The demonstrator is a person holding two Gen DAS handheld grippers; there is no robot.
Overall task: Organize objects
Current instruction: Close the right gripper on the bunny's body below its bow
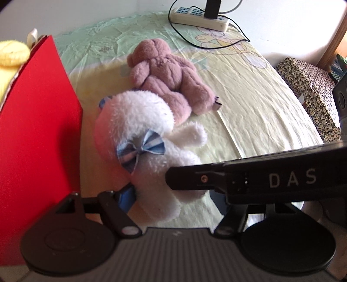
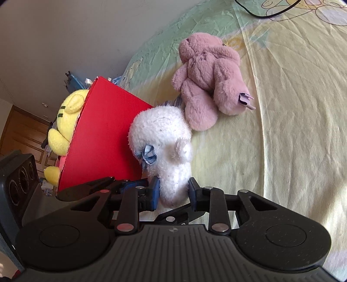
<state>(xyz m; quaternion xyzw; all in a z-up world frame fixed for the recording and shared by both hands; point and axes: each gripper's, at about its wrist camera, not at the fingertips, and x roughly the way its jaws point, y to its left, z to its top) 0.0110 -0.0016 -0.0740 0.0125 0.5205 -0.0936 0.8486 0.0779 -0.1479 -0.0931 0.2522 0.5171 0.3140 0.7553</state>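
A white plush toy point(image 1: 138, 121) with a blue bow point(image 1: 141, 147) lies on the yellow bedsheet point(image 1: 249, 97), against a red box point(image 1: 36, 130). My left gripper point(image 1: 171, 199) is shut on its lower body; the left blue pad point(image 1: 126, 198) touches the fur, and the right pad is mostly hidden behind the right gripper's black finger point(image 1: 190, 180). In the right wrist view my right gripper point(image 2: 173, 192) is shut on the same white plush toy point(image 2: 160, 134), both blue pads pressed into its lower end. A pink plush bear point(image 1: 167, 73) point(image 2: 208, 73) lies just behind it.
A yellow plush toy point(image 2: 65, 121) sticks out of the red box point(image 2: 102, 134). At the far edge of the bed lie a white power strip point(image 1: 199, 18) and a black cable point(image 1: 195, 41). A patterned box point(image 1: 308, 91) stands beside the bed on the right.
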